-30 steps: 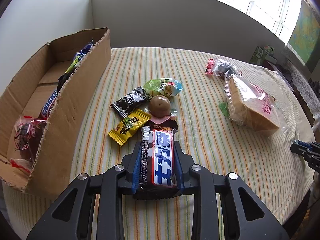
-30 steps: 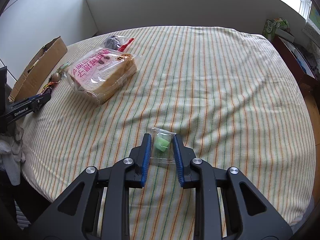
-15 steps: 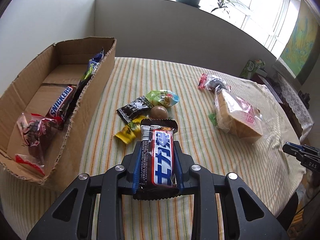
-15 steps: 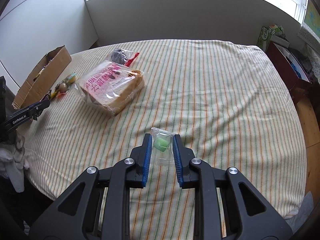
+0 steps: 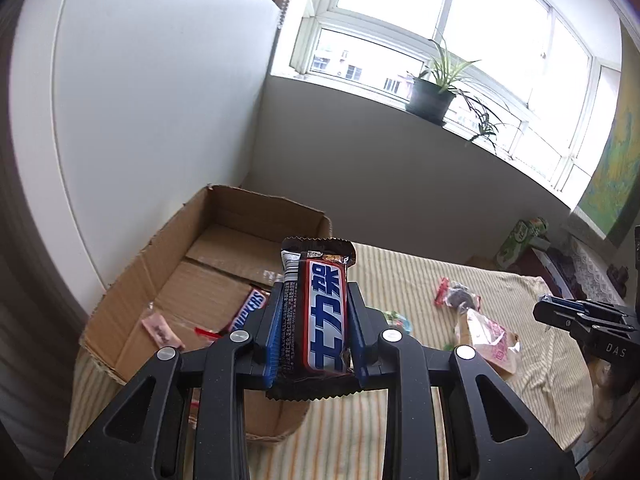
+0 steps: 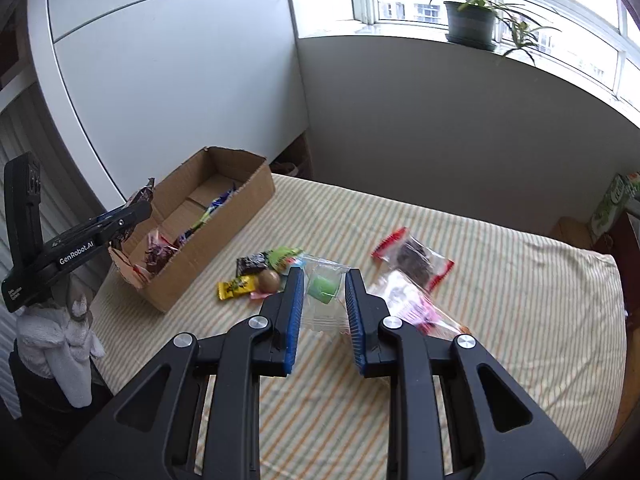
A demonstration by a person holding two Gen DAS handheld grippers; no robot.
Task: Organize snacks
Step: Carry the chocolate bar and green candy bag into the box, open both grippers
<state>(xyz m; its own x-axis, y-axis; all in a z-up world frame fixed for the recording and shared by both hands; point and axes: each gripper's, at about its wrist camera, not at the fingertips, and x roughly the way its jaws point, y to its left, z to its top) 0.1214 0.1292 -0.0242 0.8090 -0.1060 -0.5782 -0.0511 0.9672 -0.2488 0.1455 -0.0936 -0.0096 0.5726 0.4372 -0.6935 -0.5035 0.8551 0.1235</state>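
My left gripper [image 5: 314, 292] is shut on a brown chocolate bar [image 5: 320, 312] with a blue and red label, held in the air above the near end of the cardboard box [image 5: 168, 280]. The box holds a Snickers bar [image 5: 250, 308] and other wrappers. My right gripper [image 6: 322, 276] is shut on a clear packet with a green candy [image 6: 323, 290], lifted above the striped tablecloth [image 6: 500, 320]. Seen from the right wrist, the left gripper [image 6: 128, 216] hangs over the box [image 6: 224, 232]. Loose snacks [image 6: 256, 276] lie beside the box.
A bagged bread loaf [image 5: 490, 336] and a red-edged packet [image 6: 414, 258] lie mid-table. A green carton [image 6: 616, 204] stands at the far right. A potted plant [image 5: 432, 96] sits on the window sill. White wall panels rise behind the box. A person's sleeve [image 6: 60, 340] is at left.
Both grippers have risen with their loads. The left one swung left over the box with the chocolate bar. The right one moved left toward the snack pile, carrying the green candy packet.
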